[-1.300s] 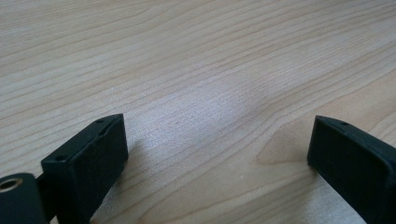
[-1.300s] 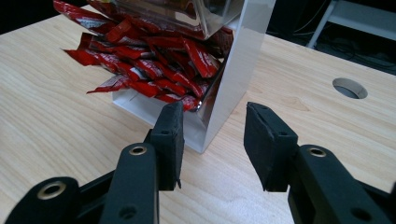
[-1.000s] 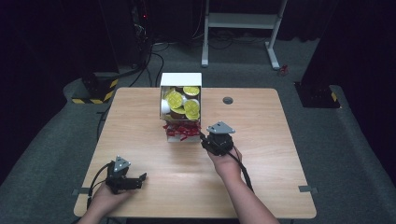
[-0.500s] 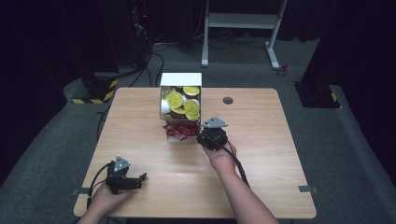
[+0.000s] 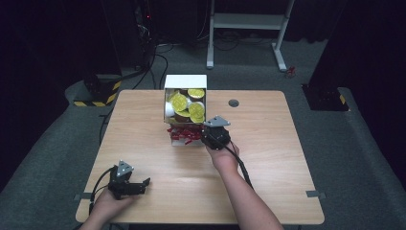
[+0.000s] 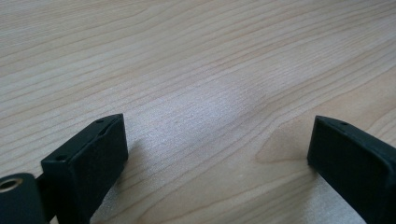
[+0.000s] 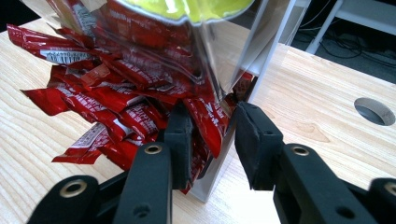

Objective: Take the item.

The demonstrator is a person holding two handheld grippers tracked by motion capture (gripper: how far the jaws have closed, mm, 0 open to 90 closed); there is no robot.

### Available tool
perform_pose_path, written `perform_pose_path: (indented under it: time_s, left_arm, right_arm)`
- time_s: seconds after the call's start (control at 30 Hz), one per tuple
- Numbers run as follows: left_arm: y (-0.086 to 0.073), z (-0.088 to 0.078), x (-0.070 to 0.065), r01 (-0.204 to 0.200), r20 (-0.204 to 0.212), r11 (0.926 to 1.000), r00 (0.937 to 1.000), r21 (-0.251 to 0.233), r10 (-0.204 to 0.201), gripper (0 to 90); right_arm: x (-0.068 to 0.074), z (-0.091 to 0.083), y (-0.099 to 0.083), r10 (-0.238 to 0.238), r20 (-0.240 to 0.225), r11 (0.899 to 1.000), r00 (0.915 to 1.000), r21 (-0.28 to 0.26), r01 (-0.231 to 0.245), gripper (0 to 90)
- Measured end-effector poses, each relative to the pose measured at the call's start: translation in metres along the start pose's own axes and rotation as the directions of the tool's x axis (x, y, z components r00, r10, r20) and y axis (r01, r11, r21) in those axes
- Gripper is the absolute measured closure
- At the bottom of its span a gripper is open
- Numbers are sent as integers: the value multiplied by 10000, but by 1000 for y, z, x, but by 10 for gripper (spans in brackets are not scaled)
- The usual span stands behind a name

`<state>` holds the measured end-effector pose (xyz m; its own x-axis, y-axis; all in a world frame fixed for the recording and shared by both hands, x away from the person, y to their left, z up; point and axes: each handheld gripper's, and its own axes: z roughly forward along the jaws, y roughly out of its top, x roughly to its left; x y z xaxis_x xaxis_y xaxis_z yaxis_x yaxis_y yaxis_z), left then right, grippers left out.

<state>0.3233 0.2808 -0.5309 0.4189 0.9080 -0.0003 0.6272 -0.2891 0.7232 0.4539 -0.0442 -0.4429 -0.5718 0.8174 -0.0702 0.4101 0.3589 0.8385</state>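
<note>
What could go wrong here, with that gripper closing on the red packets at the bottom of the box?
The right gripper has just been closing around a red packet and apparently the clear wall's edge; it might pinch the wall too and tug the whole box. The red packets lie tangled, so several could drag out together. Yellow-lidded cups sit stacked above; a jolt might shake them loose.
</note>
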Motion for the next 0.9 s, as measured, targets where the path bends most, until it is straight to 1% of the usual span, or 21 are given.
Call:
perform_pose_path:
  time_s: [0.07, 0.1, 0.17, 0.4, 0.43, 0.47, 0.5, 0.7, 0.9]
  left_arm:
    - [0, 0, 0, 2, 0, 10000, 10000, -2, -2, 52]
    - [0, 0, 0, 5, 1, 10000, 10000, -2, -5, 52]
    - [0, 0, 0, 1, 1, 10000, 10000, 0, -1, 52]
    - [0, 0, 0, 1, 0, 10000, 10000, -2, -1, 52]
    - [0, 0, 0, -1, 0, 10000, 10000, 0, 1, 52]
    - [0, 0, 0, -2, 2, 10000, 10000, -1, 2, 52]
    - [0, 0, 0, 1, 0, 10000, 10000, -2, -1, 52]
    - [0, 0, 0, 1, 1, 10000, 10000, -4, -1, 52]
    - [0, 0, 0, 1, -2, 10000, 10000, -4, -1, 52]
  right_arm:
    - [0, 0, 0, -71, 33, 10000, 10000, -21, 71, 704]
    - [2, 0, 0, -220, 106, 9997, 9997, -46, 221, 728]
    - [2, 0, 0, -284, 144, 9996, 9995, -32, 284, 740]
    - [4, 3, 1, -554, 240, 9985, 9982, 46, 553, 759]
    - [5, 3, 1, -605, 254, 9981, 9978, 106, 602, 790]
    - [5, 3, 1, -605, 254, 9981, 9978, 106, 602, 790]
    - [5, 3, 1, -791, 237, 9968, 9966, 126, 788, 816]
    - [6, 1, -1, -832, 263, 9965, 9962, 44, 831, 865]
    - [4, -3, -4, -667, 121, 9977, 9977, -63, 668, 870]
